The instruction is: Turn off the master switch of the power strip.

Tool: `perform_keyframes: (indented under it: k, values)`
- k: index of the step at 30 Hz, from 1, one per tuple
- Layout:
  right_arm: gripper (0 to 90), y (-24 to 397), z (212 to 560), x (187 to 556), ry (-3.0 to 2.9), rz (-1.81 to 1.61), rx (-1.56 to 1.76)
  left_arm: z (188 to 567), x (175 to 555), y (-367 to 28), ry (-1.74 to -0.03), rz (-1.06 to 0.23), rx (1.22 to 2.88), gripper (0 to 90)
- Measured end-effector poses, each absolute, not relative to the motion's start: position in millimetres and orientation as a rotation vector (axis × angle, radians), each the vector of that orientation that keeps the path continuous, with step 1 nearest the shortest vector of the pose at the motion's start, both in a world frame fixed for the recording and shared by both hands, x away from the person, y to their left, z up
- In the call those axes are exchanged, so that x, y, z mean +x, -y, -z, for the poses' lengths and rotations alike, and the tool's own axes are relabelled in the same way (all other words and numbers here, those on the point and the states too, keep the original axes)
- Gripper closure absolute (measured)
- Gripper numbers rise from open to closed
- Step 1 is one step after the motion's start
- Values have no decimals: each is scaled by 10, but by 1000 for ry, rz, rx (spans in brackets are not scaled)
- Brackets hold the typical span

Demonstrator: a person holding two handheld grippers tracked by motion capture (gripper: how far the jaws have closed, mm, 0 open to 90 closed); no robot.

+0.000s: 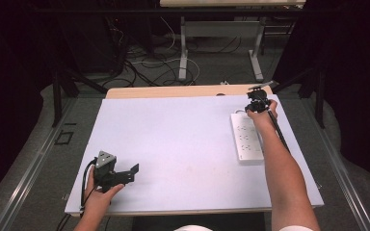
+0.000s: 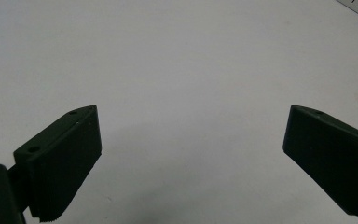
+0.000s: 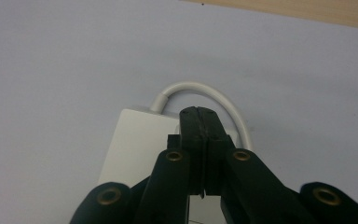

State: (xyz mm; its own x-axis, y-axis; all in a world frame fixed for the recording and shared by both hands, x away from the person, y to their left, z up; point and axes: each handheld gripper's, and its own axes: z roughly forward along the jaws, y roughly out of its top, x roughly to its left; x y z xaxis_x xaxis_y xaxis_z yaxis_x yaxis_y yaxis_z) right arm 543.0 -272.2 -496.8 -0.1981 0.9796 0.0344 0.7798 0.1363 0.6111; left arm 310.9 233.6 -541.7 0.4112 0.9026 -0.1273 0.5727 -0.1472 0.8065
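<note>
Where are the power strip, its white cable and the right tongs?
power strip (image 1: 246,139): high view, middle of its socket face.
white cable (image 3: 193,86): right gripper view, top of the loop.
right tongs (image 3: 199,112): right gripper view, tips of the shut jaws.

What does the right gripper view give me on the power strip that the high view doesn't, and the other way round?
Right gripper view alone: the right gripper has its jaws shut tight together, nothing between them, tips over the end of the power strip where its white cord loops out.

High view alone: the strip's whole length with its rows of sockets, the left gripper open near the table's front left, and the person's right forearm beside the strip.

Both: the white strip lying on the pale table near the far right edge, the right gripper at its far end.
</note>
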Motion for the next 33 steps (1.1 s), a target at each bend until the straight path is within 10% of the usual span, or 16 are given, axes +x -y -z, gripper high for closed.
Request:
perform_keyframes:
  k: [33]
  values:
    - [900,2686,5188,5462,-2089,-633,1634,5419,3069,-2351,-1286,-500,1831,47]
